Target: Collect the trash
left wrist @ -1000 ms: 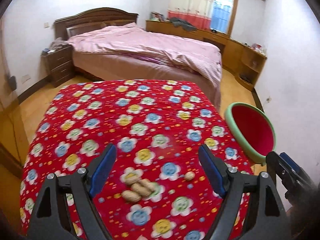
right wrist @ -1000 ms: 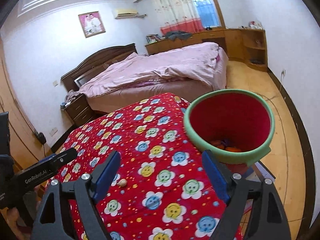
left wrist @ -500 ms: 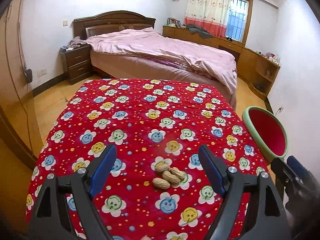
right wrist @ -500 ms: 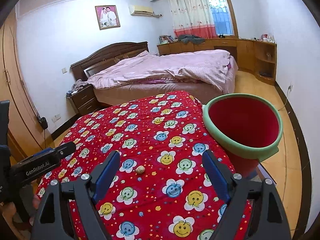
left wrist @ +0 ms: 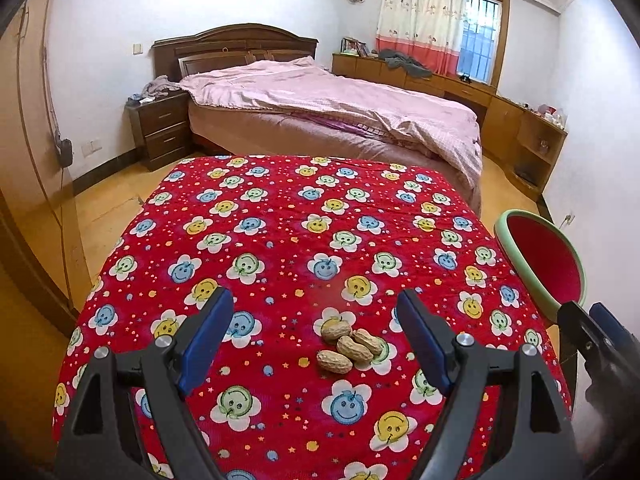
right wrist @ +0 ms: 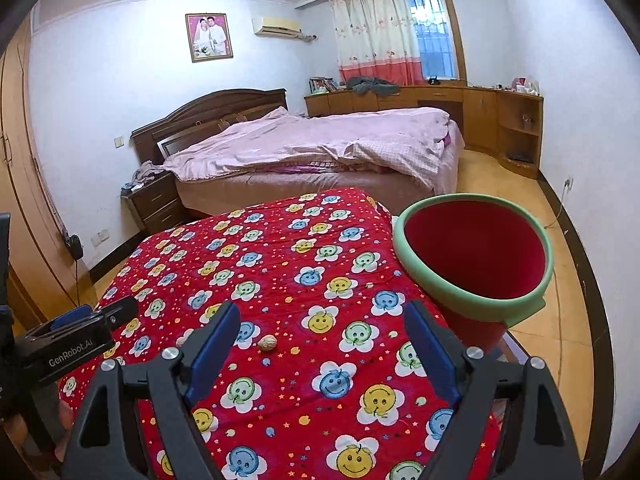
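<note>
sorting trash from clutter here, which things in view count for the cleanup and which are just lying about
Part of the job:
- peanuts in a small pile on the red flowered cloth
- lone shell on the same cloth
- red bin with green rim beside the table
- left gripper and right gripper, both open and empty

Just lying about:
- bed
- nightstand
- framed photo

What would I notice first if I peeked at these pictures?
The bright red tablecloth covered in smiley flowers fills the middle. A little pile of peanuts lies on it near the left gripper, whose blue fingers stand apart. A red bucket with a green rim stands at the cloth's right edge.
</note>
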`<act>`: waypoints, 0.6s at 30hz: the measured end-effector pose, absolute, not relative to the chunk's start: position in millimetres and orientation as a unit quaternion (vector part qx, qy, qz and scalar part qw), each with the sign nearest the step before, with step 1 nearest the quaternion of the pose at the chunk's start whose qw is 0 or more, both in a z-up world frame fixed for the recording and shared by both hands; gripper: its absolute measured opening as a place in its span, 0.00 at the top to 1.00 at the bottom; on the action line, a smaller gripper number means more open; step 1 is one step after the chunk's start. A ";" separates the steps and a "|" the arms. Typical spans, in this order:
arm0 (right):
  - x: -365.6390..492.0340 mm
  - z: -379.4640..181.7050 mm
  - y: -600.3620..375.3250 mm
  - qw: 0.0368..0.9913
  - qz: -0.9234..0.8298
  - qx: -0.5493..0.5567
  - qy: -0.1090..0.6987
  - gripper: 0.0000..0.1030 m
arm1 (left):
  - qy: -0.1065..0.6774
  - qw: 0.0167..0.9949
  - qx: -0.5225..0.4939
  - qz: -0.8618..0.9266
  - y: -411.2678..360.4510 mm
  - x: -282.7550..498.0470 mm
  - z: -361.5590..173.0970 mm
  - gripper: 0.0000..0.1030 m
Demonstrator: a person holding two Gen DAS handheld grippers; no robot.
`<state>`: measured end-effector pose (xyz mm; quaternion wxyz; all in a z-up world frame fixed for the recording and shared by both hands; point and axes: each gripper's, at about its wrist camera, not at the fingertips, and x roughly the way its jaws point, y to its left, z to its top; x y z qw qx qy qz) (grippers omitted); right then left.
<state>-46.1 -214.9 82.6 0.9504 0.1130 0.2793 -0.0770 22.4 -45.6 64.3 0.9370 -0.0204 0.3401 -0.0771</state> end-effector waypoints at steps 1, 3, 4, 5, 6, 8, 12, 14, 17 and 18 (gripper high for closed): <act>-46.1 82.6 -215.2 0.950 -0.077 0.113 0.279 0.17 | 0.339 0.938 -0.021 -0.077 -45.4 22.2 64.5 0.19; -46.2 82.8 -214.7 0.951 -0.077 0.113 0.278 0.17 | 0.336 0.938 -0.022 -0.077 -44.9 21.6 64.9 0.19; -46.1 82.7 -215.3 0.951 -0.077 0.113 0.278 0.17 | 0.335 0.939 -0.022 -0.077 -44.9 21.4 65.3 0.19; -46.1 82.8 -214.8 0.951 -0.077 0.113 0.279 0.17 | 0.333 0.939 -0.023 -0.076 -44.5 21.2 65.5 0.19; -46.2 82.8 -214.7 0.951 -0.076 0.113 0.279 0.17 | 0.333 0.940 -0.023 -0.076 -44.5 20.7 65.8 0.19; -45.9 82.2 -214.4 0.951 -0.076 0.112 0.279 0.17 | 0.332 0.940 -0.024 -0.077 -44.1 20.6 66.1 0.19; -46.1 82.3 -214.4 0.951 -0.076 0.113 0.279 0.17 | 0.333 0.940 -0.023 -0.077 -44.1 20.6 66.1 0.19; -46.0 82.1 -214.5 0.951 -0.077 0.112 0.278 0.17 | 0.332 0.940 -0.023 -0.077 -44.2 20.4 66.1 0.19; -46.1 82.5 -213.9 0.951 -0.077 0.113 0.279 0.17 | 0.333 0.940 -0.024 -0.076 -44.0 20.5 65.8 0.19; -46.1 82.4 -214.0 0.951 -0.076 0.112 0.279 0.17 | 0.333 0.940 -0.024 -0.076 -44.0 20.5 65.7 0.19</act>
